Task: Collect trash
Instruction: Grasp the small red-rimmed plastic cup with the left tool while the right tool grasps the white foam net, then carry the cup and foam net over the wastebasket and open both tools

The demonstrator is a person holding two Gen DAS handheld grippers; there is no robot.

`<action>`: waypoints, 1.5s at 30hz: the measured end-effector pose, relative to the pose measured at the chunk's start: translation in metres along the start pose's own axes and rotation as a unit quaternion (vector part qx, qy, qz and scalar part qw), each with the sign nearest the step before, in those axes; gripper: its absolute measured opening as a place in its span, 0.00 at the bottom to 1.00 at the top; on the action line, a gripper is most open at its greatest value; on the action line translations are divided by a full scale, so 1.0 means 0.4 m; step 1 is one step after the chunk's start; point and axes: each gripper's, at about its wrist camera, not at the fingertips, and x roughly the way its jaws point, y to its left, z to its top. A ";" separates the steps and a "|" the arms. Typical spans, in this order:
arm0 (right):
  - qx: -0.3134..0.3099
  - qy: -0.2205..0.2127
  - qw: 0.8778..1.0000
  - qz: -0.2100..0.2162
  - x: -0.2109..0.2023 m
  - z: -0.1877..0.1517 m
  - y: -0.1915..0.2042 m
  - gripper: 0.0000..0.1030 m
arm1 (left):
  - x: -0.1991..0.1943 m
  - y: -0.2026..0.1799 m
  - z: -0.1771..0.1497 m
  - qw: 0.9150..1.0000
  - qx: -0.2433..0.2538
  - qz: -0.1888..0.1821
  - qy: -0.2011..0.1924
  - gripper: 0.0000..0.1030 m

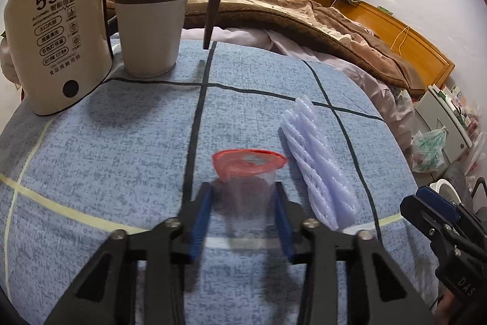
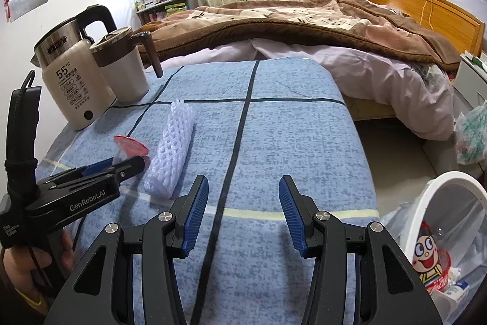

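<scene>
On the blue checked worktop (image 1: 121, 142), part of what we see is hard to read: the clear plastic cup (image 1: 249, 188) is so transparent that its lower wall melts into the cloth, and our left view is blurred around it. Our right gripper (image 2: 243, 212) shows only as a dark corner at the edge of the left view, and a hand (image 2: 18, 270) under the left gripper (image 1: 243, 212) is cut off by the frame.

Our left fingers (image 1: 201, 218) sit on either side of the cup and press its walls, pinching it; the cup stands upright between them. Our right fingers (image 2: 194, 215) are spread with only cloth between them.

We see a red foil lid (image 1: 248, 162) peeled and crumpled across the cup's rim. Just beside it lies a white foam net sleeve (image 2: 170, 148), flattened, with its mesh visible. A white trash bin (image 2: 450, 203) lined with a bag stands off the worktop's edge, holding a cartoon-printed wrapper (image 2: 429, 261).
</scene>
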 end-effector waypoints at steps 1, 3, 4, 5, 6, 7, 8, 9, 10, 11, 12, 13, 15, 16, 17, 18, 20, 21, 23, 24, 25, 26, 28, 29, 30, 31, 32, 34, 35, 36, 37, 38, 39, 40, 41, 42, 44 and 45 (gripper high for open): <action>-0.002 0.000 1.000 0.000 0.003 0.001 0.005 0.48 | -0.002 0.008 0.000 1.000 -0.004 -0.003 0.000 0.30; -0.005 0.002 1.000 0.002 0.007 0.003 0.016 0.48 | -0.008 0.026 -0.004 1.000 -0.014 -0.009 0.000 0.28; -0.006 0.001 1.000 0.003 0.009 0.005 0.022 0.48 | -0.011 0.030 -0.005 1.000 -0.015 -0.010 0.000 0.28; -0.007 0.000 1.000 0.005 0.010 0.007 0.028 0.48 | -0.016 0.033 -0.007 1.000 -0.012 -0.004 -0.002 0.28; -0.008 -0.001 1.000 0.008 0.012 0.009 0.036 0.48 | -0.019 0.036 -0.009 1.000 -0.009 0.001 -0.004 0.28; -0.008 -0.002 1.000 0.011 0.014 0.012 0.043 0.48 | -0.023 0.041 -0.011 1.000 -0.009 0.004 -0.005 0.28; -0.008 -0.002 1.000 0.015 0.016 0.014 0.049 0.48 | -0.024 0.045 -0.011 1.000 -0.011 0.002 -0.004 0.28; -0.007 -0.002 1.000 0.019 0.018 0.016 0.054 0.48 | -0.028 0.054 -0.014 1.000 -0.015 0.001 -0.004 0.28; -0.006 -0.002 1.000 0.026 0.023 0.019 0.061 0.48 | -0.032 0.060 -0.015 1.000 -0.018 0.003 -0.004 0.28; -0.005 -0.002 0.999 0.034 0.030 0.024 0.068 0.48 | -0.039 0.063 -0.018 1.000 -0.016 0.007 -0.004 0.28; -0.002 0.000 0.999 0.041 0.037 0.028 0.073 0.48 | -0.044 0.065 -0.020 1.000 -0.013 0.011 -0.007 0.28; 0.000 0.002 0.999 0.049 0.044 0.032 0.079 0.48 | -0.048 0.069 -0.023 1.000 -0.013 0.014 -0.008 0.28; 0.005 0.007 0.998 0.062 0.060 0.038 0.089 0.48 | -0.051 0.083 -0.028 1.000 -0.021 0.010 -0.006 0.28; 0.007 0.008 0.998 0.067 0.066 0.040 0.094 0.48 | -0.052 0.089 -0.029 1.000 -0.024 0.008 -0.005 0.28; 0.006 0.013 0.997 0.071 0.077 0.041 0.100 0.48 | -0.054 0.094 -0.031 1.000 -0.027 0.009 -0.005 0.28; 0.006 0.016 0.997 0.070 0.084 0.041 0.105 0.48 | -0.057 0.098 -0.032 1.000 -0.028 0.010 -0.005 0.28; 0.003 0.027 0.997 0.070 0.108 0.043 0.118 0.48 | -0.061 0.105 -0.036 0.999 -0.030 0.013 -0.006 0.28; 0.002 0.032 0.997 0.069 0.118 0.043 0.123 0.48 | -0.063 0.108 -0.038 0.999 -0.032 0.013 -0.007 0.28; -0.001 0.038 0.997 0.067 0.135 0.045 0.129 0.48 | -0.064 0.112 -0.041 0.999 -0.033 0.012 -0.007 0.28; 0.000 0.040 0.997 0.066 0.142 0.046 0.131 0.48 | -0.065 0.114 -0.042 0.999 -0.035 0.012 -0.007 0.28; 0.001 0.043 0.997 0.066 0.148 0.045 0.133 0.47 | -0.066 0.115 -0.042 0.999 -0.036 0.011 -0.007 0.28; 0.001 0.042 0.997 0.066 0.149 0.043 0.133 0.43 | -0.066 0.114 -0.042 0.999 -0.035 0.012 -0.007 0.28; -0.002 0.040 0.997 0.061 0.148 0.038 0.135 0.31 | -0.067 0.112 -0.042 0.999 -0.035 0.013 -0.008 0.28; -0.004 0.040 0.997 0.059 0.146 0.035 0.135 0.31 | -0.069 0.111 -0.043 0.999 -0.035 0.013 -0.008 0.28; -0.005 0.039 0.997 0.059 0.143 0.033 0.135 0.30 | -0.070 0.109 -0.044 0.999 -0.034 0.014 -0.009 0.28; -0.006 0.037 0.998 0.058 0.139 0.030 0.134 0.28 | -0.072 0.108 -0.045 0.999 -0.035 0.012 -0.008 0.28; -0.007 0.036 0.998 0.057 0.134 0.030 0.131 0.26 | -0.074 0.106 -0.047 0.999 -0.036 0.010 -0.009 0.28; -0.007 0.032 0.998 0.058 0.121 0.025 0.128 0.26 | -0.079 0.097 -0.051 0.999 -0.031 0.010 -0.010 0.28; -0.008 0.030 0.998 0.058 0.115 0.023 0.128 0.25 | -0.082 0.094 -0.053 0.999 -0.030 0.009 -0.010 0.28; -0.010 0.026 0.998 0.055 0.106 0.021 0.128 0.25 | -0.085 0.090 -0.055 0.999 -0.029 0.008 -0.011 0.28; -0.010 0.024 0.998 0.054 0.099 0.018 0.126 0.25 | -0.088 0.087 -0.056 0.999 -0.028 0.008 -0.012 0.28; -0.009 0.023 0.998 0.054 0.095 0.017 0.126 0.25 | -0.092 0.084 -0.056 1.000 -0.028 0.007 -0.013 0.28; -0.007 0.022 0.998 0.056 0.088 0.013 0.122 0.25 | -0.096 0.080 -0.057 1.000 -0.028 0.006 -0.014 0.28; -0.004 0.020 0.998 0.055 0.078 0.009 0.118 0.25 | -0.101 0.075 -0.058 1.000 -0.027 0.006 -0.015 0.28; -0.003 0.019 0.998 0.055 0.072 0.007 0.116 0.25 | -0.106 0.070 -0.060 1.000 -0.025 0.006 -0.017 0.28; -0.002 0.018 0.998 0.054 0.062 0.003 0.112 0.25 | -0.109 0.066 -0.062 1.000 -0.023 0.006 -0.017 0.28; 0.001 0.015 0.999 0.052 0.048 -0.003 0.105 0.25 | -0.118 0.055 -0.069 1.000 -0.020 0.004 -0.019 0.28; 0.004 0.014 0.999 0.051 0.037 -0.008 0.099 0.25 | -0.124 0.048 -0.073 1.000 -0.018 0.003 -0.021 0.28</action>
